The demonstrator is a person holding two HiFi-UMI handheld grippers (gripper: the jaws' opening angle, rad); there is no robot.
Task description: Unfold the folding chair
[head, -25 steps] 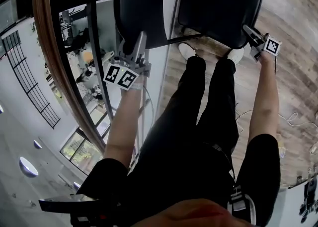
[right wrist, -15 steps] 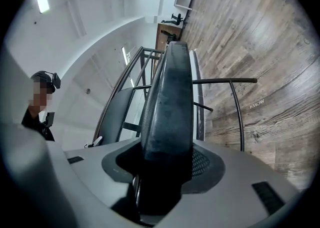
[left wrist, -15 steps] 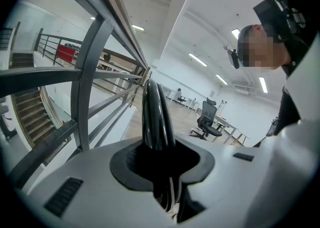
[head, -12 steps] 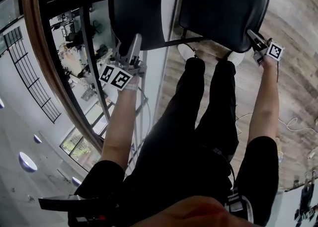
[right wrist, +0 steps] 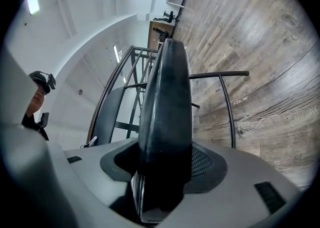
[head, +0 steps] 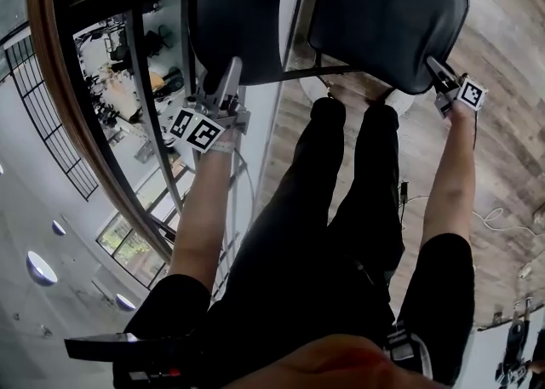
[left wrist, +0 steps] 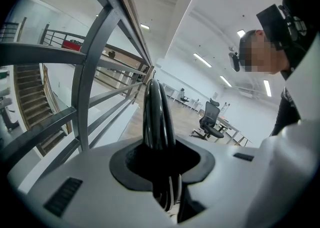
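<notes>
The folding chair stands in front of my legs as two black panels on a dark metal frame. My left gripper is shut on the lower edge of the left panel; in the left gripper view that thin glossy panel edge stands upright between the jaws. My right gripper is at the right corner of the padded right panel. Its jaws have just been opening, and the thick panel still fills the gap between them, touching both sides.
A curved railing with glass runs along the left, with a lower floor far below it. Wooden floor lies to the right, with a cable on it. My legs and shoes are just under the chair. A chair frame tube arches over the floor.
Both grippers have sunk a little, still on the chair panels. The right panel has swung out slightly, so a broader face of it shows. The right jaws stand a bit wider.
</notes>
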